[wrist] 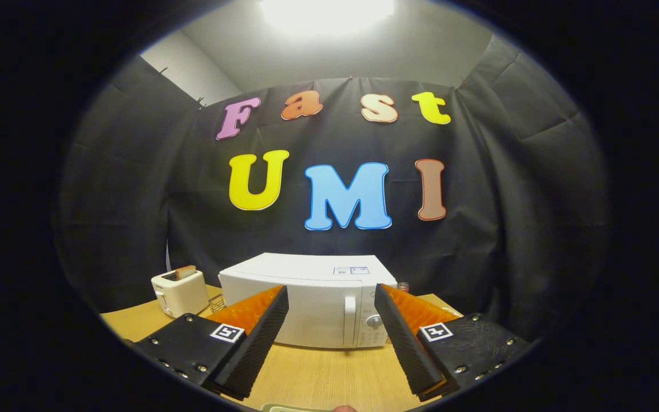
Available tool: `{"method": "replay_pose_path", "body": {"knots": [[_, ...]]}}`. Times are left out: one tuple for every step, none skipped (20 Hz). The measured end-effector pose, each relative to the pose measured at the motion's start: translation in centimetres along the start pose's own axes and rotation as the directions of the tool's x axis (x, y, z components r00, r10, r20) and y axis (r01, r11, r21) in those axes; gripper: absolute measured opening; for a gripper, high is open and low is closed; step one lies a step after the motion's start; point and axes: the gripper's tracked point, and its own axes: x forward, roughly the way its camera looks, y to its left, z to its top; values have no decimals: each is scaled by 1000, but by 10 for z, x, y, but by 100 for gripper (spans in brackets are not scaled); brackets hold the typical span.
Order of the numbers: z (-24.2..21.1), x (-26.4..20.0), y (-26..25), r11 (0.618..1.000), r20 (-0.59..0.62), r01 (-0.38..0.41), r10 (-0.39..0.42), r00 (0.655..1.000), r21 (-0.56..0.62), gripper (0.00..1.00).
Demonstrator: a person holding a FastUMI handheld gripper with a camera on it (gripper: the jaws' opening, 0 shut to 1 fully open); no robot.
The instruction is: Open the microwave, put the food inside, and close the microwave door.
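White microwave (312,300) on wooden table (318,372), door closed, vertical handle (350,312) and dial (373,321) at its right side, just beyond the gripper (331,297), black-padded fingers (261,337) spread wide apart holding nothing, white toaster (179,292) left of microwave.

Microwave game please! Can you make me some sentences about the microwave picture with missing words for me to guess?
1. The door of the white microwave is ____.
2. The gripper has its two fingers spread wide, so it is ____.
3. Beside the microwave stands a small white ____ with bread sticking out of its top.
4. The microwave stands on a ____ table.

Missing words: closed; open; toaster; wooden
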Motion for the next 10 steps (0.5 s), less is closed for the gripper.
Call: {"method": "replay_pose_path", "body": {"knots": [[-2,7,0,1000,-2,-2,2,1000,-1,96],[-6,15,0,1000,-5,-3,3,1000,1,96],[-9,23,0,1000,-11,-5,5,1000,4,96],[-15,30,-1,1000,-18,-6,6,1000,6,96],[-20,38,-1,1000,-28,-6,6,1000,8,96],[-26,48,-3,1000,-35,-7,7,999,10,96],[-32,56,-4,1000,-45,-6,6,999,10,96],[-38,65,-6,1000,-57,-5,6,998,8,96],[-46,74,-8,1000,-72,-3,3,997,5,96],[-53,82,-11,1000,-85,-1,1,996,4,96]]}}
